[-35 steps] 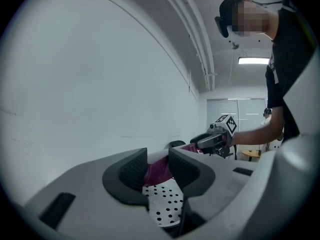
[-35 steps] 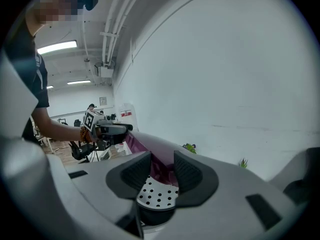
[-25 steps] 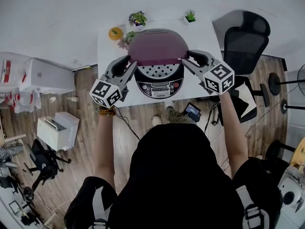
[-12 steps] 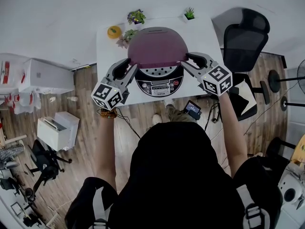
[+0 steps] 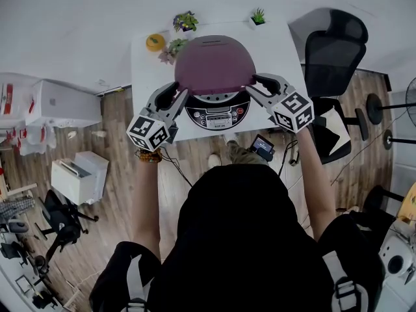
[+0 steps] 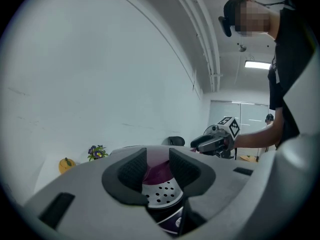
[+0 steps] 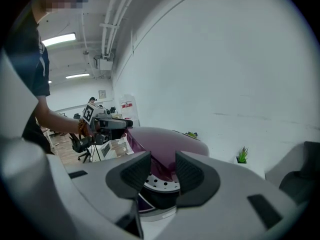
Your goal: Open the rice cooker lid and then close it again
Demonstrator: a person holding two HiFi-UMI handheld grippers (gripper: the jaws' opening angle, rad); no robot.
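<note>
A rice cooker (image 5: 217, 116) with a dark control panel stands on the white table (image 5: 279, 44). Its purple lid (image 5: 213, 69) is tilted partly open over the perforated inner plate (image 6: 162, 193). My left gripper (image 5: 174, 91) is shut on the lid's left edge, and the purple rim (image 6: 158, 172) sits between its pads. On the opposite edge my right gripper (image 5: 259, 83) is shut too, the lid (image 7: 165, 136) running between its jaws. Each gripper view shows the other gripper across the lid: the right gripper (image 6: 200, 144) and the left gripper (image 7: 122, 124).
Behind the cooker stand an orange ornament (image 5: 155, 42), a pot of flowers (image 5: 185, 22) and a small green plant (image 5: 258, 18). A black office chair (image 5: 335, 51) is right of the table. White boxes (image 5: 55, 103) sit on the wooden floor at left.
The lid has sunk lower with both grippers on it, so less of the perforated plate shows under its front edge.
</note>
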